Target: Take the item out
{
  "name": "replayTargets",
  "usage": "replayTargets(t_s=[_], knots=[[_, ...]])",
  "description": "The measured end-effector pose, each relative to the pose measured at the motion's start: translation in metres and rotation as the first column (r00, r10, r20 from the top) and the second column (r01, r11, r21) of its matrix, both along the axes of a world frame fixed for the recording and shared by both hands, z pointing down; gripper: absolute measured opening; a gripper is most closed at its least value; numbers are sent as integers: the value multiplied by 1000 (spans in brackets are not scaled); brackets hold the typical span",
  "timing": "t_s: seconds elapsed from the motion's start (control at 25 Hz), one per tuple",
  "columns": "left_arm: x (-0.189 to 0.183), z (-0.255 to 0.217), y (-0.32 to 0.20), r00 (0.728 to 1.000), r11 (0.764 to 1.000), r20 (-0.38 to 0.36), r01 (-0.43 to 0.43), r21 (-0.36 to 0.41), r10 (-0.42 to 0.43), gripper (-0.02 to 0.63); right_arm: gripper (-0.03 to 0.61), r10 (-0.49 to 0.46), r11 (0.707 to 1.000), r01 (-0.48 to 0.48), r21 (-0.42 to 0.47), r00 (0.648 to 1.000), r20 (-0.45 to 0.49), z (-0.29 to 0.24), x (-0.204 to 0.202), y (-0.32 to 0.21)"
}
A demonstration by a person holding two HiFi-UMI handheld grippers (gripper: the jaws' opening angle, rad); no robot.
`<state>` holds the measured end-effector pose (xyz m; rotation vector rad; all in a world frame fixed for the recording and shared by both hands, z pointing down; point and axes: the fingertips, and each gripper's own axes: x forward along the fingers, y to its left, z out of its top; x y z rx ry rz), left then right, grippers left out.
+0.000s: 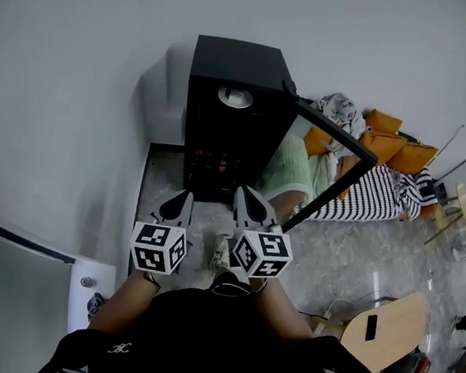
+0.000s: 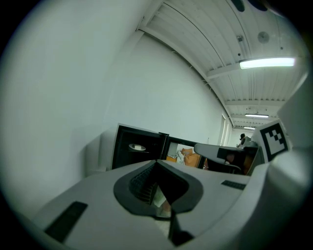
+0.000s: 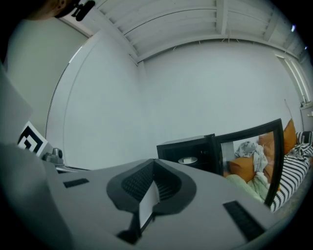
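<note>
A black cabinet (image 1: 228,115) stands against the white wall with its glass door (image 1: 326,162) swung open to the right. On an upper shelf inside lies a white dish (image 1: 236,97), which also shows as the dish (image 2: 137,147) in the left gripper view and the dish (image 3: 187,160) in the right gripper view. My left gripper (image 1: 184,198) and right gripper (image 1: 244,194) hover side by side in front of the cabinet's lower part, pointing at it, well short of the dish. Both are shut with nothing between their jaws. Each gripper's own view shows its jaws together: left gripper (image 2: 156,163), right gripper (image 3: 154,163).
To the right of the cabinet lies a heap of bedding: a green blanket (image 1: 288,171), a striped cloth (image 1: 373,196) and orange cushions (image 1: 387,140). A wooden stool top (image 1: 387,330) sits at lower right. The open door (image 3: 249,146) juts out near the right gripper.
</note>
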<state>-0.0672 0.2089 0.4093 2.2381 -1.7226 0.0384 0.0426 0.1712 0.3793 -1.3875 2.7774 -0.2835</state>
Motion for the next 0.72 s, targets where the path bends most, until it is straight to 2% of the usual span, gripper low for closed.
replayTargets(t_s=[0.28, 0.72], knots=[[0, 9, -48, 999, 1000, 39, 4, -23, -3, 9, 8, -9, 1000, 9, -4, 1000, 4, 7, -2, -53], [-1, 32, -137, 999, 997, 41, -21, -79, 24, 9, 8, 23, 999, -23, -48, 1000, 11, 29, 2, -145]])
